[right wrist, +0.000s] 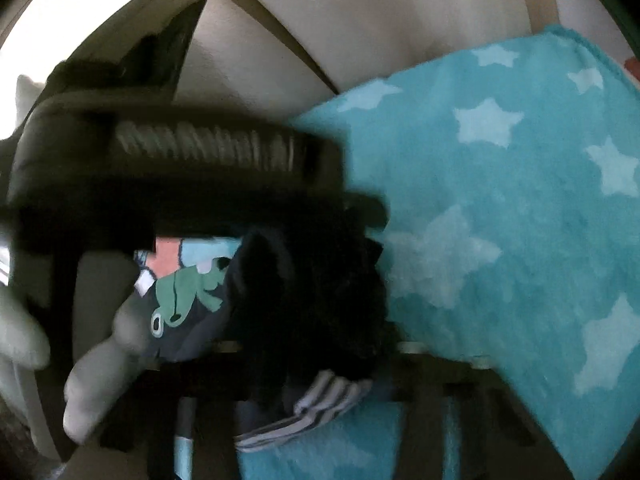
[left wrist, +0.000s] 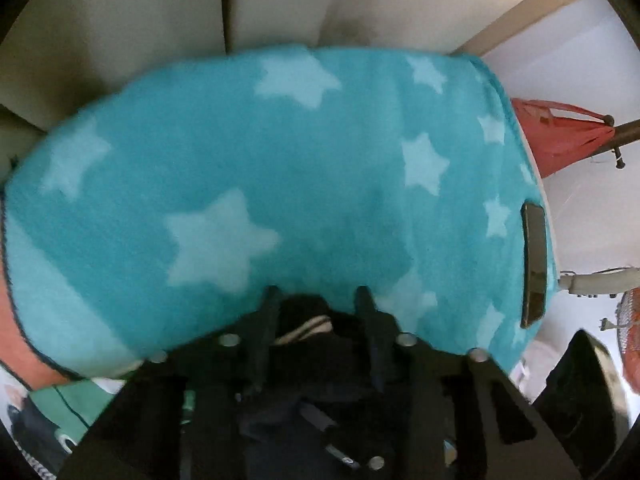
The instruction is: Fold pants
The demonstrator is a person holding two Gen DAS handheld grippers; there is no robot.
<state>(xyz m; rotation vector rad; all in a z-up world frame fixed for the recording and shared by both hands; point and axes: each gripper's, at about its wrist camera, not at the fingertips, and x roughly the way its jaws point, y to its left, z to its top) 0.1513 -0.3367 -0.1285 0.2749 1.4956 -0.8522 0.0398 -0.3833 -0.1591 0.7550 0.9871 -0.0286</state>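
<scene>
The dark pants (left wrist: 304, 312) are bunched between the two black fingers of my left gripper (left wrist: 318, 300), which is shut on them. A white drawstring (left wrist: 308, 326) shows in the bunch. Below lies a teal blanket with pale stars (left wrist: 280, 160). In the right wrist view the same dark pants (right wrist: 320, 288) fill the middle, with white side stripes (right wrist: 328, 396) hanging low. My right gripper (right wrist: 316, 344) is shut on that bunch, its fingertips buried in the fabric. The left gripper's body (right wrist: 180, 168) hovers close at upper left, held by a grey-gloved hand (right wrist: 96, 368).
The teal blanket (right wrist: 500, 220) covers a beige sofa (left wrist: 160, 8). A slim dark device (left wrist: 534, 264) lies at its right edge. A frog-print cloth (right wrist: 180, 288) sits beside the pants. A red cloth on a rack (left wrist: 560, 136) and a fan (left wrist: 628, 332) stand to the right.
</scene>
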